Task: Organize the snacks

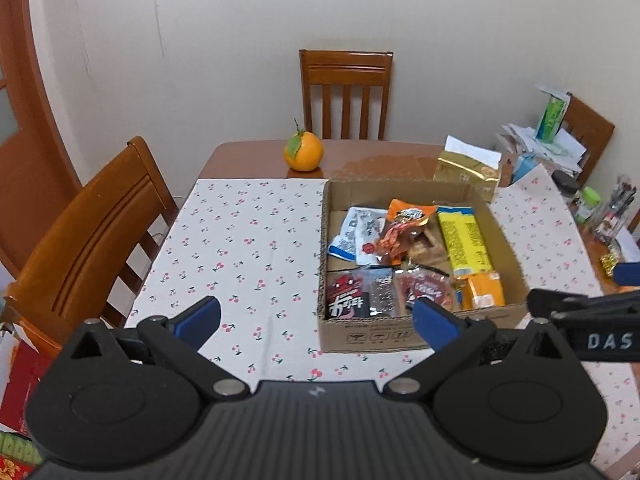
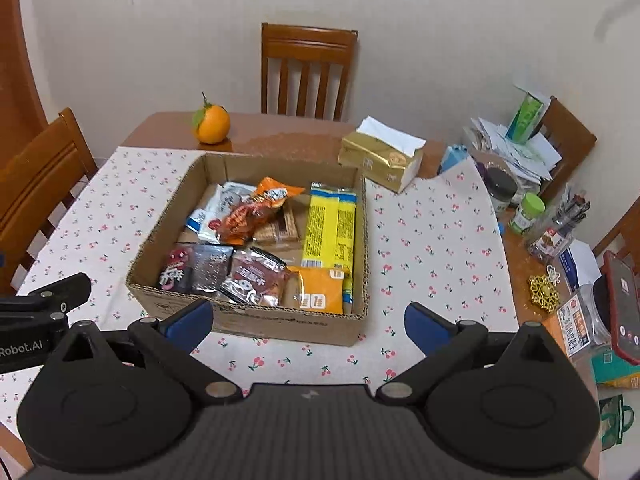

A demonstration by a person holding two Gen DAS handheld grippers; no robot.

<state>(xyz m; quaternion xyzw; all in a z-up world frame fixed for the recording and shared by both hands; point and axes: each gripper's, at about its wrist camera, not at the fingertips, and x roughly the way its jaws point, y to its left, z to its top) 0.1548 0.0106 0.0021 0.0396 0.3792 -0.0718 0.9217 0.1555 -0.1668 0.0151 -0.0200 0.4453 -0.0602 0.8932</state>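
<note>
A cardboard box stands on the cherry-print cloth and holds several snack packets: a yellow packet, an orange packet, white-blue packets, dark packets and an orange-yellow packet. My left gripper is open and empty, above the cloth at the box's near left corner. My right gripper is open and empty, in front of the box's near wall.
An orange sits on the bare wooden table behind the box. A gold tissue pack lies at the back right. Papers, jars, pens and a phone crowd the right edge. Wooden chairs surround the table.
</note>
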